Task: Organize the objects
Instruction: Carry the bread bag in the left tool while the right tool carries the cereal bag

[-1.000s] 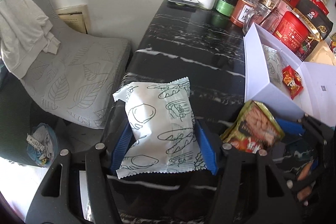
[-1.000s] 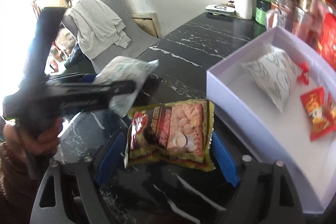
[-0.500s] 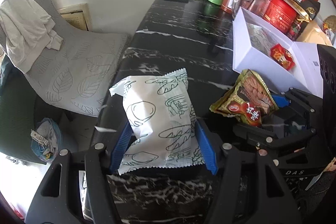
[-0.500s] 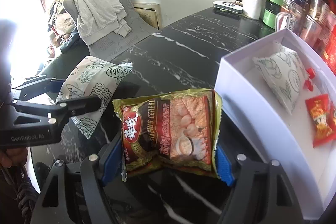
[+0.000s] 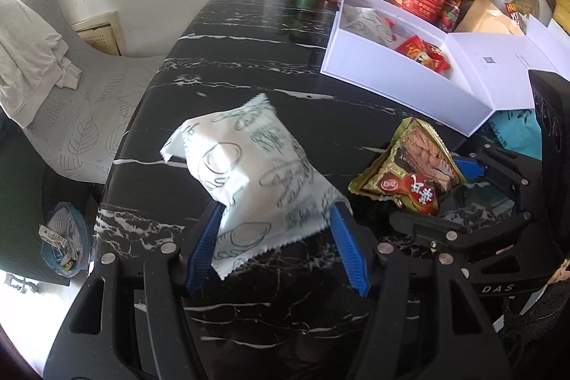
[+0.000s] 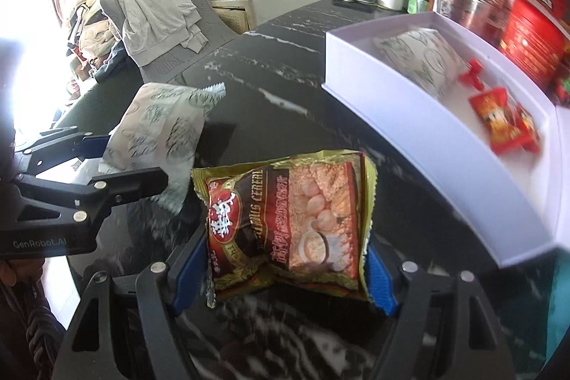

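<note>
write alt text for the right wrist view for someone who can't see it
The right tool grips a gold and red cereal packet above a black marble table. To its right an open white box holds a white patterned packet and red snack packets; to its left the left tool grips another white packet.

White pouch (image 5: 249, 173) with green line drawings. Gold-edged, dark red cereal packet (image 6: 285, 223). White box (image 5: 402, 84) holding small red packets (image 5: 424, 54). Black surface (image 5: 256, 52) veined white. Blue finger pads (image 5: 347, 248).
</note>
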`<state>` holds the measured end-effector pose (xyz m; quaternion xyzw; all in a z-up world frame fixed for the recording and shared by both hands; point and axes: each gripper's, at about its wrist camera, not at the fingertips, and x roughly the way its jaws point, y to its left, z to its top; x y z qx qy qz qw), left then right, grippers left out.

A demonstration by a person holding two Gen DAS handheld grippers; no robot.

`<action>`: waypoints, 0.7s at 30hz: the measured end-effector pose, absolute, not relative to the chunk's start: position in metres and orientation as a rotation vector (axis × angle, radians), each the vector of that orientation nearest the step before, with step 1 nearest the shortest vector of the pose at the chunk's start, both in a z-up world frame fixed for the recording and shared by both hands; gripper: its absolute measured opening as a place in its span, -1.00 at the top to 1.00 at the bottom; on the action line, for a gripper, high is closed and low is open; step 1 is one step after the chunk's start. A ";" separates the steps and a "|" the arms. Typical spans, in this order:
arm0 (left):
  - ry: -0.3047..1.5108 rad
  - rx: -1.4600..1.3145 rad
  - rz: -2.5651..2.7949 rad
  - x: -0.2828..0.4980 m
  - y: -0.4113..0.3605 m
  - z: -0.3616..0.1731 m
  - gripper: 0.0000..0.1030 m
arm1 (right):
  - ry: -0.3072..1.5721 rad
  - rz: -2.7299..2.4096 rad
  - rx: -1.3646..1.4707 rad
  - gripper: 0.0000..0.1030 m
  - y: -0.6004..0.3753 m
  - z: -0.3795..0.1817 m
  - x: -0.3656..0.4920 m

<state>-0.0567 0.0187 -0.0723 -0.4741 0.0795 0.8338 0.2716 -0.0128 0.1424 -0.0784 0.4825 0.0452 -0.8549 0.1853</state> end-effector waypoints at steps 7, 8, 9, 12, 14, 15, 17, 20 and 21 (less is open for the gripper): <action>0.198 -1.256 2.326 -0.059 0.015 -0.064 -0.23 | 0.048 -2.406 1.353 -0.52 0.151 -0.080 -0.002; 0.187 -1.256 2.341 -0.061 0.014 -0.062 -0.24 | 0.038 -2.405 1.351 -0.52 0.152 -0.079 -0.002; 0.178 -1.246 2.357 -0.061 0.012 -0.060 -0.29 | 0.025 -2.404 1.349 -0.52 0.153 -0.079 -0.002; 0.176 -1.211 2.383 -0.062 0.011 -0.055 -0.54 | -0.001 -2.398 1.338 -0.56 0.154 -0.079 -0.002; 0.195 -1.198 2.393 -0.063 0.014 -0.054 -0.55 | 0.002 -2.396 1.334 -0.58 0.153 -0.079 -0.002; 0.210 -1.197 2.397 -0.062 0.016 -0.053 -0.55 | 0.007 -2.396 1.331 -0.59 0.153 -0.078 -0.002; 0.238 -1.178 2.398 -0.062 0.019 -0.052 -0.57 | 0.025 -2.399 1.328 -0.61 0.152 -0.078 -0.002; 0.219 -1.186 2.414 -0.069 0.020 -0.052 -0.61 | 0.029 -2.397 1.331 -0.61 0.152 -0.079 -0.004; 0.213 -1.199 2.420 -0.073 0.021 -0.053 -0.61 | 0.020 -2.395 1.331 -0.61 0.153 -0.079 -0.005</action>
